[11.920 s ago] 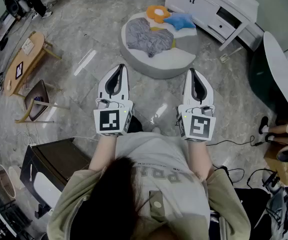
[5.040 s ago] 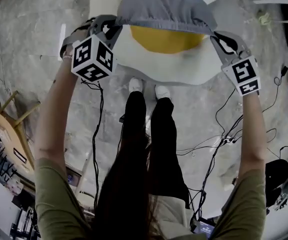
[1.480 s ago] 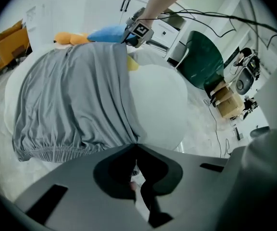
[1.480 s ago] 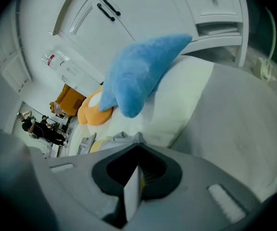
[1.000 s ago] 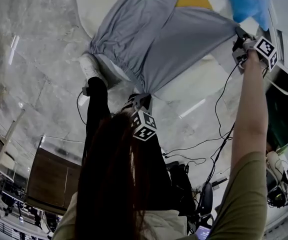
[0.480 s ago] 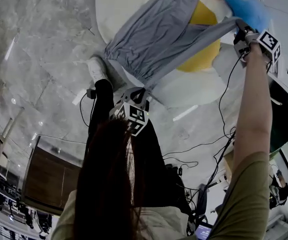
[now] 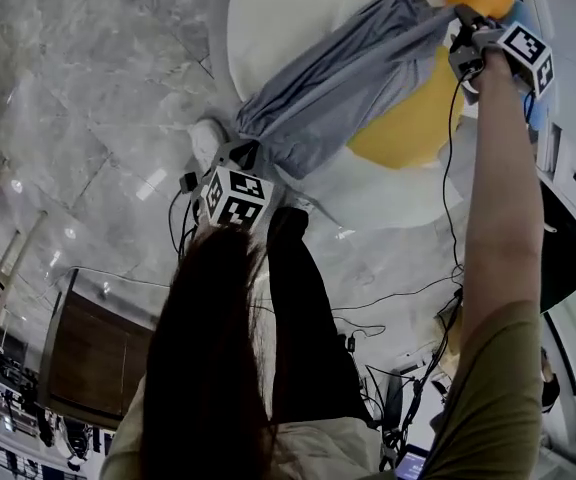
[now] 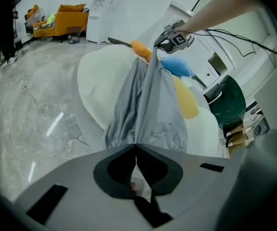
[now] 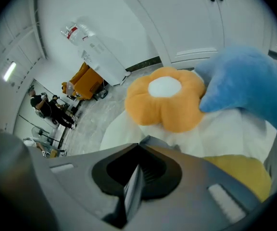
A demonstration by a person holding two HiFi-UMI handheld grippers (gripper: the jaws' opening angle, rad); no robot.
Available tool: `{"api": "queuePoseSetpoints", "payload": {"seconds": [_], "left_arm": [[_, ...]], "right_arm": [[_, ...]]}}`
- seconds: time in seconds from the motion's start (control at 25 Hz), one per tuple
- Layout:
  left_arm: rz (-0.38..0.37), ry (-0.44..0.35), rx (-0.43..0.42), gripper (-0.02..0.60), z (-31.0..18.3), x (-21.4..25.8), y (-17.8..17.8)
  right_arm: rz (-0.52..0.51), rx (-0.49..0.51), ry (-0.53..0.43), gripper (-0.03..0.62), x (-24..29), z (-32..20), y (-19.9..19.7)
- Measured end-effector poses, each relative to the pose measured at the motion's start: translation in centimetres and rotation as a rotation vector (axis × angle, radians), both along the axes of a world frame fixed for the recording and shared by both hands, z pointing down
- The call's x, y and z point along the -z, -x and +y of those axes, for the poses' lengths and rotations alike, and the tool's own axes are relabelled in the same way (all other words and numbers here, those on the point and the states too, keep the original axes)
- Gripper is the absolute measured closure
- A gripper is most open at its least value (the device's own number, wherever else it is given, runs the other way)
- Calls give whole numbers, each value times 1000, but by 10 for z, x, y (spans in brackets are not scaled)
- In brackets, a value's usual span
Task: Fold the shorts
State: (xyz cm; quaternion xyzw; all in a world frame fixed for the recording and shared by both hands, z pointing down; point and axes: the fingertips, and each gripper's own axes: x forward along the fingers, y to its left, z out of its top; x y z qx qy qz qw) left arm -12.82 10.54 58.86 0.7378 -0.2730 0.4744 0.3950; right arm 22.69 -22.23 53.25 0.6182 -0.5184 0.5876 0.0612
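Left gripper, at the near end of the scene, is clenched on the gathered waist of the grey shorts; a thin fold of cloth shows between its closed jaws. Right gripper, at the far right, is likewise clamped on the other end of the garment, with a sliver of grey fabric caught between its jaws.

Between these two holds the shorts are stretched as a narrow band. One taut edge runs straight from gripper to gripper and the rest hangs in loose drapes to either side. The band lies diagonally above the white pouf, partly over the yellow cushion; whether the cloth touches either cannot be told.

The tension probably serves to draw the doubled layers flat and bring their edges into line, so that the lengthwise fold sits true before the garment is put down. On this reading the first fold is made and the crosswise fold is not yet done.

The flower plush and the blue plush lie just beyond the right gripper on the far side of the pouf. They crowd the far end, so the shorts would best be laid on the bare white surface to the left.
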Motion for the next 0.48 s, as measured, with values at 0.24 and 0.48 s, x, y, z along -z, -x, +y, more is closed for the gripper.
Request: {"api": "queuePoseSetpoints", "payload": {"seconds": [0.24,0.48], "left_arm": [[-58,49,-10,566,-23,-36,29],[-110,56,-92,565,-25,-52,36]], "right_arm": [[64,40,36,585,-27,-19,38],[132,99,50,570,-41,-30,53]]}}
